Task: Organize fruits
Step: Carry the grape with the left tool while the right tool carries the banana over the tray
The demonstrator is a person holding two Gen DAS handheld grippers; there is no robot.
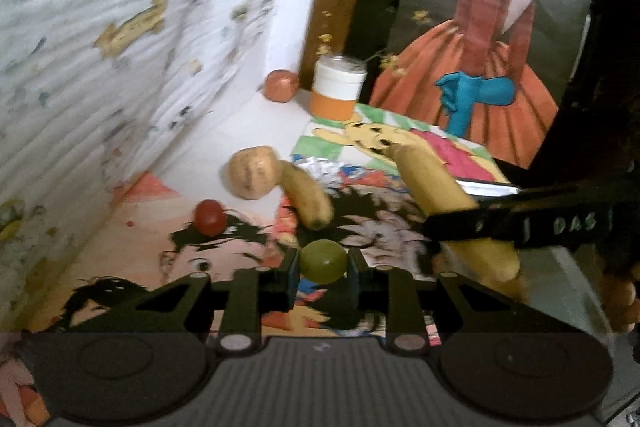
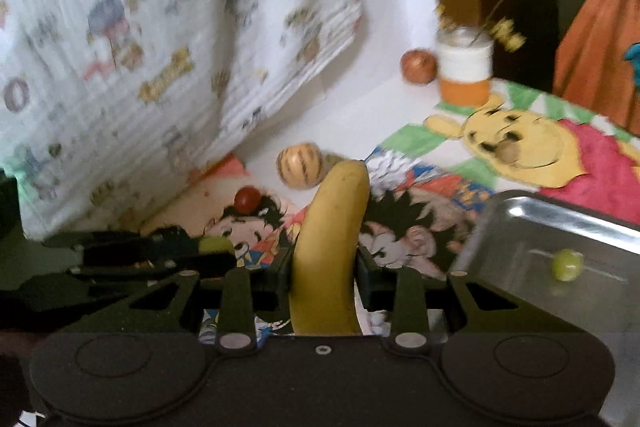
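While your left gripper (image 1: 323,263) is clenched on a green grape (image 1: 323,261), its two pads pressing the fruit from either side, your right gripper (image 2: 323,267) grips a yellow banana (image 2: 332,239) across its middle, the tip standing up and away from the fingers; in the left wrist view that same banana (image 1: 436,187) shows slantwise under the right gripper's dark fingers, and in the right wrist view you can see your left gripper at the left edge with the grape's green just showing at its tip. Beyond your fingers a second banana (image 1: 306,197) lies on the cartoon-printed mat (image 1: 224,251), one end touching a round tan striped fruit (image 1: 250,173); a small red fruit (image 1: 209,217) sits near them on the mat, apart from both. Further back, in the corner by the wall, an orange-red round fruit (image 1: 281,85) rests just beside a white and orange jar (image 1: 337,91); dried yellow sprigs stand in the jar. To your right a metal tray (image 2: 520,227) sits on the mat, and one more green grape (image 2: 567,264) lies inside it; a patterned white cloth (image 1: 100,47) hangs along the left side.
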